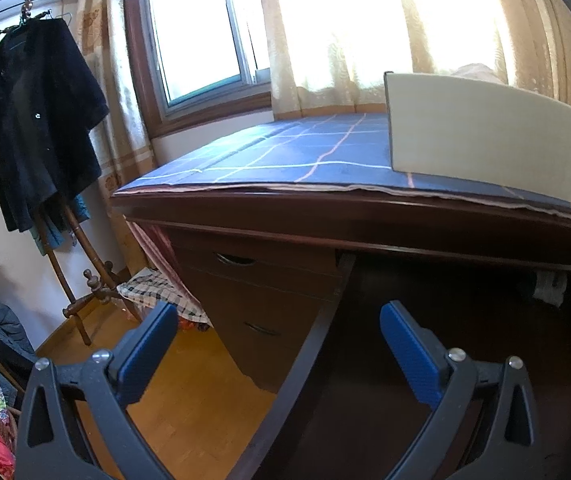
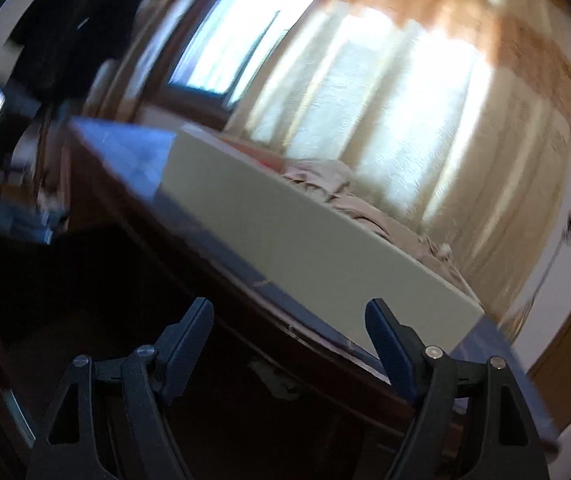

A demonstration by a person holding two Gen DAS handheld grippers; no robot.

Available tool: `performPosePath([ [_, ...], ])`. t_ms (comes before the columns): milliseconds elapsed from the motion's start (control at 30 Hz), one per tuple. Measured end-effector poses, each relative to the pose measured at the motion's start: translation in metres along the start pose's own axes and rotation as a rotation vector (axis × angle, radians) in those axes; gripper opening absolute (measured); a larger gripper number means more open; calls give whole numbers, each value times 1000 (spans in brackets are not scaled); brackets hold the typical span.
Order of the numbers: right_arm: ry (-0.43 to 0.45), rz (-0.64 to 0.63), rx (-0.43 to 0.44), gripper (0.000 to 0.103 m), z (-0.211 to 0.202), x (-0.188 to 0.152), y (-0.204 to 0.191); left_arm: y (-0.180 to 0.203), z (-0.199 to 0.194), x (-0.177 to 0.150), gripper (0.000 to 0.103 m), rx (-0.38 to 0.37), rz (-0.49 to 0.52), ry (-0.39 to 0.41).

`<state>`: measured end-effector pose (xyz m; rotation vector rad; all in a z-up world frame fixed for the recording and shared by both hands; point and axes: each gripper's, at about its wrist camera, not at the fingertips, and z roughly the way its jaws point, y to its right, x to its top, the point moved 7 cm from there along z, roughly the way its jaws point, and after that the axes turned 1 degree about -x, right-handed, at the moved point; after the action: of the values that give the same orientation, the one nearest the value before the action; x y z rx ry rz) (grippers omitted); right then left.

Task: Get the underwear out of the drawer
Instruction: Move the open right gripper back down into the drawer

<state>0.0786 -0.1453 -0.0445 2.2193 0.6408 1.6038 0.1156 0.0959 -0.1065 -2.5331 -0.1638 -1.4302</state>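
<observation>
A white open-topped drawer box [image 1: 485, 132] stands on the blue checked cloth [image 1: 305, 148] of a dark wooden desk [image 1: 325, 210]. In the blurred, tilted right wrist view the box [image 2: 285, 240] holds crumpled beige fabric [image 2: 325, 184] that rises above its rim. My right gripper [image 2: 290, 306] is open and empty, low in front of the box's near wall, at the desk's edge [image 2: 205, 276]. My left gripper [image 1: 279, 312] is also open and empty, facing the dark knee space under the desk.
The desk's left pedestal has two shut drawers [image 1: 261, 276] with slot handles. A dark coat [image 1: 33, 120] hangs on a wooden rack [image 1: 85, 300] at the left, over a wooden floor [image 1: 189, 380]. Curtains [image 1: 365, 40] and a window [image 1: 197, 32] lie behind the desk.
</observation>
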Motion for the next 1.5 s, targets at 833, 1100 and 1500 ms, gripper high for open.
performPosePath([
  [833, -364, -646, 29, 31, 63, -83, -53, 3, -5, 4, 103, -17, 35, 49],
  [1100, -676, 317, 204, 31, 68, -89, 18, 8, -1, 3, 102, -22, 52, 20],
  [1500, -532, 1905, 205, 32, 67, -179, 35, 17, -14, 3, 101, -41, 109, 88],
])
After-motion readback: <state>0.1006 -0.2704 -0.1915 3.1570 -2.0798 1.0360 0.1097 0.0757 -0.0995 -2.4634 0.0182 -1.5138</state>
